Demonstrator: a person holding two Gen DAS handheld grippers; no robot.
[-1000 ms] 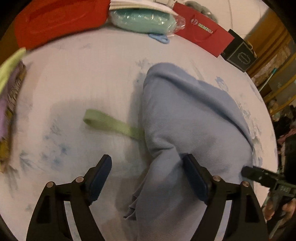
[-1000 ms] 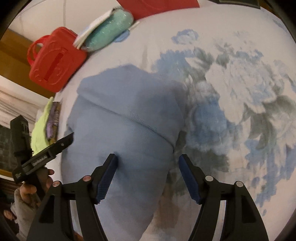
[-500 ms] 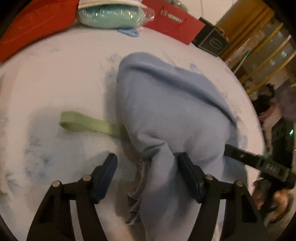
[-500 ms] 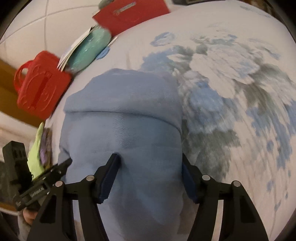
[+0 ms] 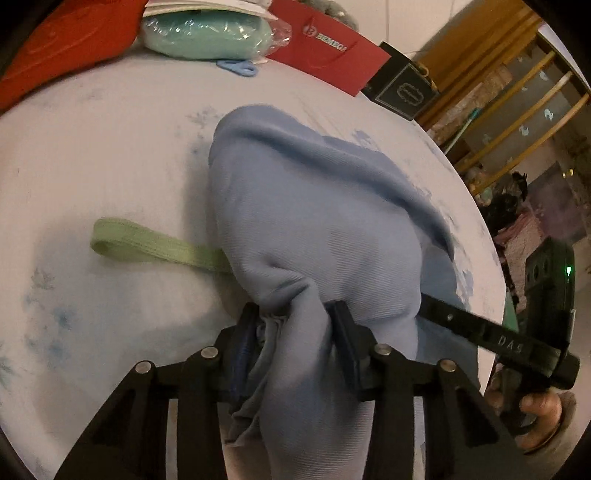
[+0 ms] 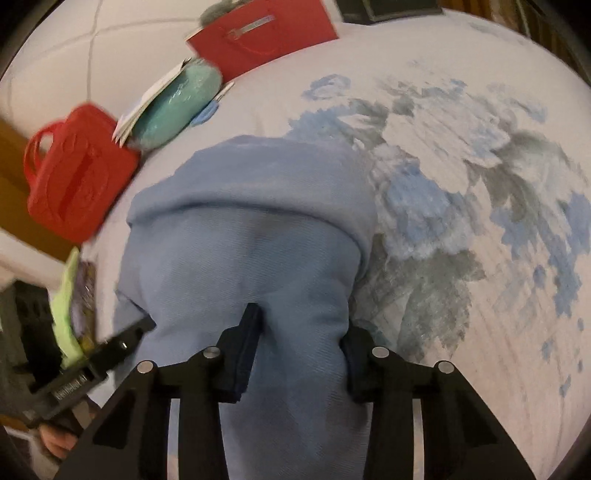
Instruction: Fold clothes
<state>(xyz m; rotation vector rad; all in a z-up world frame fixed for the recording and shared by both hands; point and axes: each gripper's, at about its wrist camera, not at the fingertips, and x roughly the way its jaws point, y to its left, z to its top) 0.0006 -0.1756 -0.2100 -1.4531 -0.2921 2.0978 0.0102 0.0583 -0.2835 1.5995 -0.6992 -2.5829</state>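
A light blue garment [image 5: 314,229] lies bunched on the white floral bedspread [image 5: 103,155]; it also fills the middle of the right wrist view [image 6: 243,258]. My left gripper [image 5: 295,328] is shut on a gathered fold at the garment's near left edge. My right gripper [image 6: 301,332] is shut on the garment's near right edge, with cloth pinched between its pads. The right gripper's finger shows at the right of the left wrist view [image 5: 480,328]. A green strap [image 5: 147,245] sticks out from under the garment to the left.
A red case [image 6: 74,184], a teal wrapped bundle [image 5: 207,35], a red paper bag [image 5: 328,44] and a black box [image 5: 402,90] stand along the far edge. Green and purple clothes [image 6: 74,295] lie at the left. Wooden shelves [image 5: 517,110] stand beyond the bed.
Both grippers moved forward over the garment's near edge and closed on it. One second ago both were open; now each pinches cloth and the fabric is bunched between the pads.
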